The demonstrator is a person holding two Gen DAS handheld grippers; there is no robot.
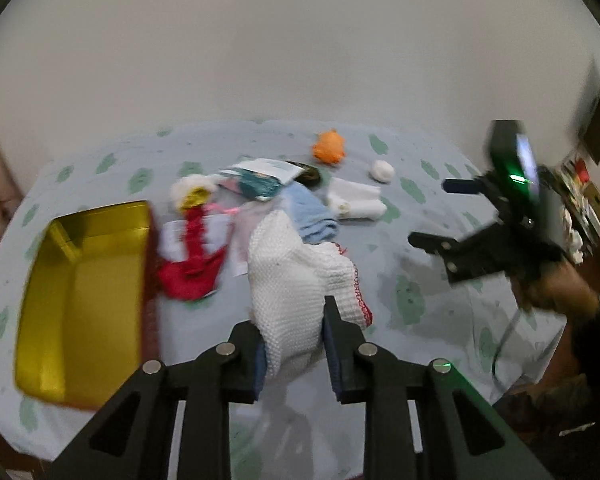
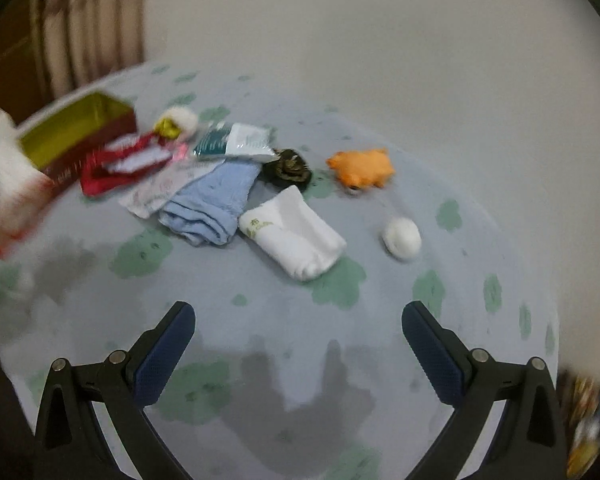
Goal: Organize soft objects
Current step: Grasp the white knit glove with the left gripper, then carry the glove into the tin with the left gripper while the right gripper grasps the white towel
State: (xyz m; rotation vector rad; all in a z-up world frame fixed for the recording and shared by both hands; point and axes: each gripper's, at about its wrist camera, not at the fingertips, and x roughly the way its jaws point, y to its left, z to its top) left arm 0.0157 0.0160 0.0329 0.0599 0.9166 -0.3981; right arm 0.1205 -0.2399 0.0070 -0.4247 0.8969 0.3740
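1. Nearest the left camera, the left gripper [image 1: 292, 344] jaws clamp a white knit cloth [image 1: 288, 264] lifted above the table [image 1: 420, 240]
2. Right gripper [image 2: 299, 354] jaws gape, empty
3. Beyond lie a blue cloth [image 2: 212, 204], a white towel [image 2: 296, 232] and a gold box [image 1: 88, 292]

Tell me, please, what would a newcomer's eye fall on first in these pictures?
First, the white knitted cloth pinched between the left gripper's fingers, above the table. Next, the open gold-lined tin at the table's left edge, then the orange plush toy near the far side.
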